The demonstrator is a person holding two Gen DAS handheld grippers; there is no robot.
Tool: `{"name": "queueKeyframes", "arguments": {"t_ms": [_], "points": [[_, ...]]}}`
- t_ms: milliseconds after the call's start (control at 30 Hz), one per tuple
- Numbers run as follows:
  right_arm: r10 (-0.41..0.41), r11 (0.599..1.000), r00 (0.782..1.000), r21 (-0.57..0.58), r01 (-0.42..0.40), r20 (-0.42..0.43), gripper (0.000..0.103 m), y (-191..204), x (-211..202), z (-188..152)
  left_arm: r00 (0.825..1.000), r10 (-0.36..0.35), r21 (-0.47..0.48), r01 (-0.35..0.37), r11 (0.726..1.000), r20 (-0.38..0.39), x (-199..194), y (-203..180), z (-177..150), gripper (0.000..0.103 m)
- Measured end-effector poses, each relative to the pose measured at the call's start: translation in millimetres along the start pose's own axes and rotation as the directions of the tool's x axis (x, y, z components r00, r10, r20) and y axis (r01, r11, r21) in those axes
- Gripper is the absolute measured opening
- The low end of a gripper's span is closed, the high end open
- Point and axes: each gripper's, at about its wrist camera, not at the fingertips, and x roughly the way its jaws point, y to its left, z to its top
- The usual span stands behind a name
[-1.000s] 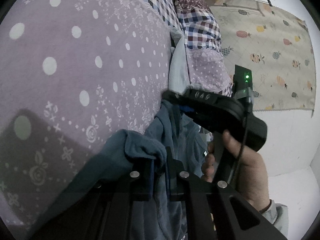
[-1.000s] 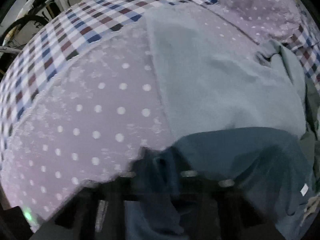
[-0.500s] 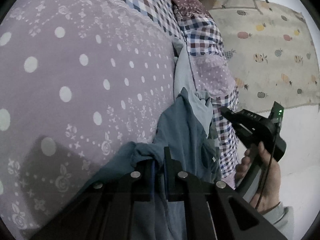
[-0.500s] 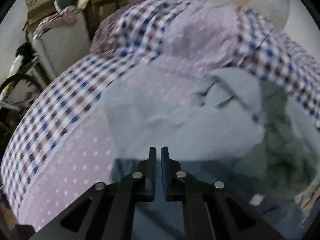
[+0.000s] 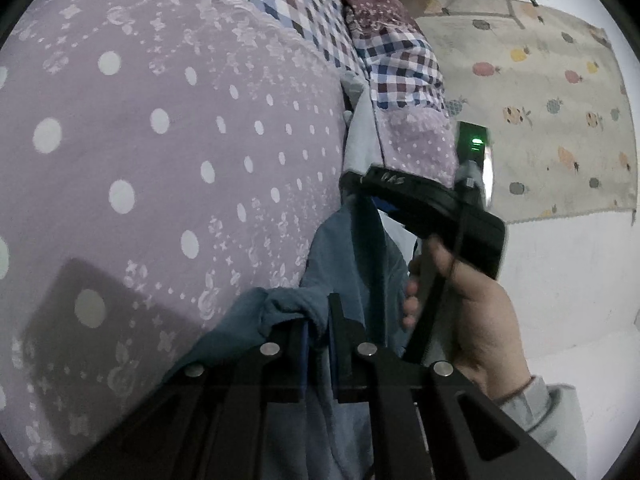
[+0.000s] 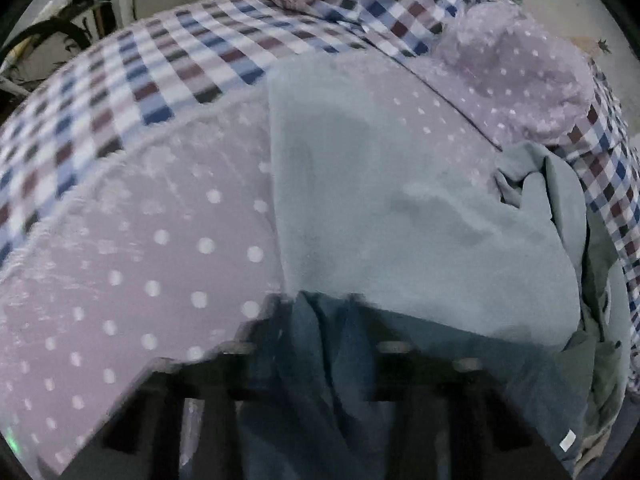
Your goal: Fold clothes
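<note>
A dark blue garment (image 5: 352, 256) hangs off the side of a bed between both grippers. My left gripper (image 5: 316, 322) is shut on a bunched corner of it, low in the left wrist view. The right gripper (image 5: 354, 186) is held by a hand (image 5: 476, 304) and pinches another part of the same cloth just above the bed's edge. The right wrist view is blurred. There the right gripper (image 6: 320, 308) has the dark blue garment (image 6: 340, 392) draped between its fingers. Beyond it a pale grey-blue garment (image 6: 400, 200) lies flat on the bed.
The bed has a purple dotted cover (image 5: 160, 160) with a checked part (image 6: 180, 60) further back. A crumpled grey piece (image 6: 560, 192) sits at the bed's right edge. A fruit-print rug (image 5: 540, 100) and pale floor lie to the right. A bicycle wheel (image 6: 40, 40) stands behind the bed.
Half a second ago the right gripper was lower and off the bed's side with nothing seen between its fingers. It is back up at the bed edge with blue cloth in it. The left gripper keeps its hold.
</note>
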Motion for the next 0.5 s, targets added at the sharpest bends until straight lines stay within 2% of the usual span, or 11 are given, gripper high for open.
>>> {"name": "queueKeyframes", "arguments": {"t_ms": [100,133,200,233,300,433,500], "points": [[0.018,0.996,0.998,0.091,-0.023,0.053,0.004,-21,-8,6,1.0,-0.01,0.013,0.009,1.0,0.025,-5,-2,0,0.004],[0.009,0.992,0.994,0.126,-0.023,0.105,0.003,-31,-17,10,0.999,-0.014,0.026,0.013,1.0,0.045,-9,-5,-1,0.004],[0.019,0.97,0.976,0.232,-0.071,0.217,0.001,-58,-38,11,0.996,-0.03,0.072,0.024,0.997,0.082,-16,-16,-1,0.004],[0.014,0.959,0.967,0.271,-0.085,0.255,0.0,-70,-45,11,0.997,-0.002,0.057,-0.003,0.998,0.08,-14,-12,-1,0.004],[-0.032,0.955,0.97,0.293,-0.041,0.24,0.001,-78,-47,9,0.996,0.053,0.028,-0.055,0.998,0.072,-10,-4,-1,0.004],[-0.115,0.943,0.971,0.33,0.04,0.211,0.003,-92,-50,4,0.998,0.062,0.016,-0.062,0.998,0.032,-4,-1,4,0.006],[-0.067,0.952,0.972,0.306,-0.006,0.225,0.004,-85,-57,-2,0.997,0.069,0.03,-0.07,0.997,0.035,-4,-5,2,0.007]]}}
